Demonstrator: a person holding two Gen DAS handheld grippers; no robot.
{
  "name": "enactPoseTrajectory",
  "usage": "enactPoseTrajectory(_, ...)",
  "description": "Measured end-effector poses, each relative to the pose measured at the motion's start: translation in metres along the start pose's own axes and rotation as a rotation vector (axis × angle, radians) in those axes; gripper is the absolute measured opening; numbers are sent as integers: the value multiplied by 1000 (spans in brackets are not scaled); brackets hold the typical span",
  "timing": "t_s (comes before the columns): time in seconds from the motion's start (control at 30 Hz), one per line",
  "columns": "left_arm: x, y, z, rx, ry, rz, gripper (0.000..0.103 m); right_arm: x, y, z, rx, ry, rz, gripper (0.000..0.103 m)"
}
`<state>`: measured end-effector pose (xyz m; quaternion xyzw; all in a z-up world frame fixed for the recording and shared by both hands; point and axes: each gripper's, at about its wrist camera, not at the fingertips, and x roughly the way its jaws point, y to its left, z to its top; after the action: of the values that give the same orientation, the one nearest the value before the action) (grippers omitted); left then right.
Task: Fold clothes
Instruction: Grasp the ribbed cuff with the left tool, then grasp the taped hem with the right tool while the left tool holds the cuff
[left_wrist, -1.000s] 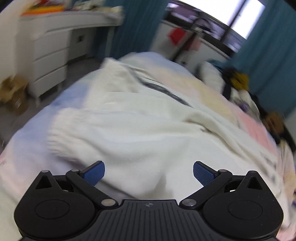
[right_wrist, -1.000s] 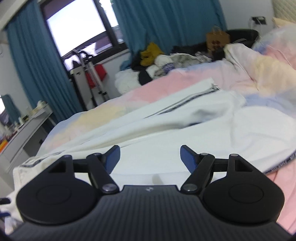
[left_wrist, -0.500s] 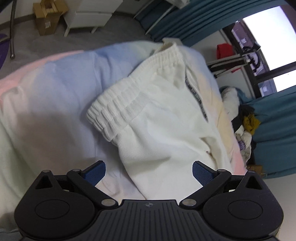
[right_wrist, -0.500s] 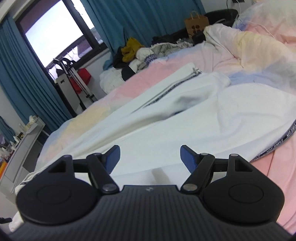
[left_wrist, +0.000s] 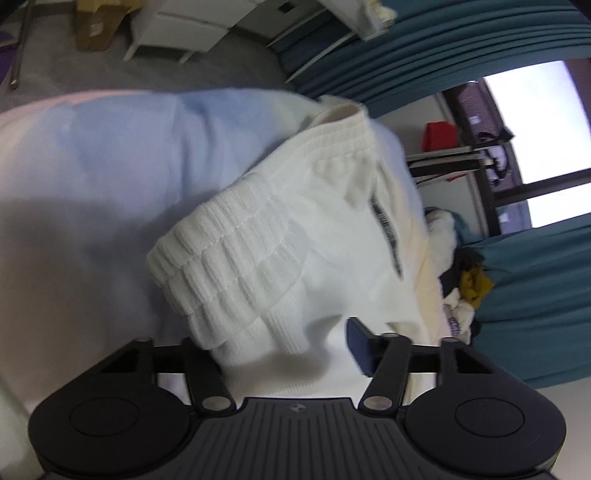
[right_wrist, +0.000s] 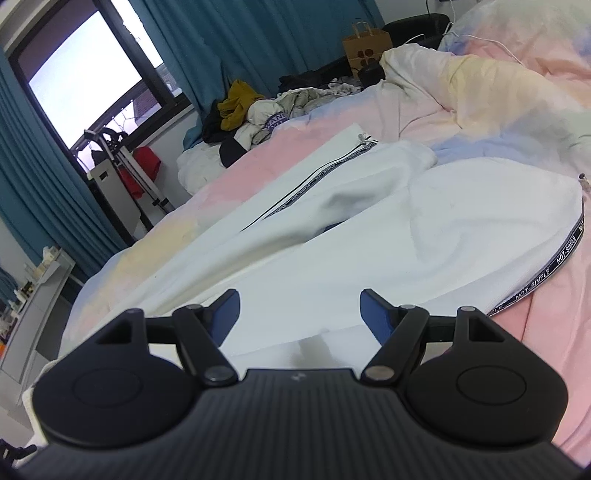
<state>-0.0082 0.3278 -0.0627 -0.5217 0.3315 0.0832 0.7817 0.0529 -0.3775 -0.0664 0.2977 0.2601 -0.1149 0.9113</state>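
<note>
Left wrist view: left gripper (left_wrist: 291, 343) jaws have just been closing, now pinching white sweatpants' ribbed waistband (left_wrist: 236, 273) at 6 o'clock on the bed (left_wrist: 92, 166). Right gripper (right_wrist: 299, 314) is hovering, jaws apart, over the trouser legs (right_wrist: 369, 240). Grasp step; next likely lifting and folding.

Bedroom — pastel duvet (right_wrist: 480, 92), teal curtains (right_wrist: 240, 44)

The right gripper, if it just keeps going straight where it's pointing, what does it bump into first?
Most likely the white pants spread on the bed. The right gripper has its jaws open over that cloth, with nothing between them. How far off the cloth lies is hard to judge.
</note>
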Motion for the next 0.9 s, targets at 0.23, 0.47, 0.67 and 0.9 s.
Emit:
enactPoseTrajectory(0.23, -10, -11, -2, 68, -19, -68, 10, 1, -6, 1, 42, -1, -10, 74)
enactPoseTrajectory(0.47, -25, -18, 4, 126, -39, -94, 8, 4, -24, 4, 155, 15, -16, 74)
enactPoseTrajectory(0.67, -33, -9, 13, 77, -64, -218, 8, -11, -55, 10, 350, -60, -12, 75)
enactPoseTrajectory(0.9, -37, 18, 18, -76, -82, -345, 7, -16, -118, 22, 559, -112, -56, 76)
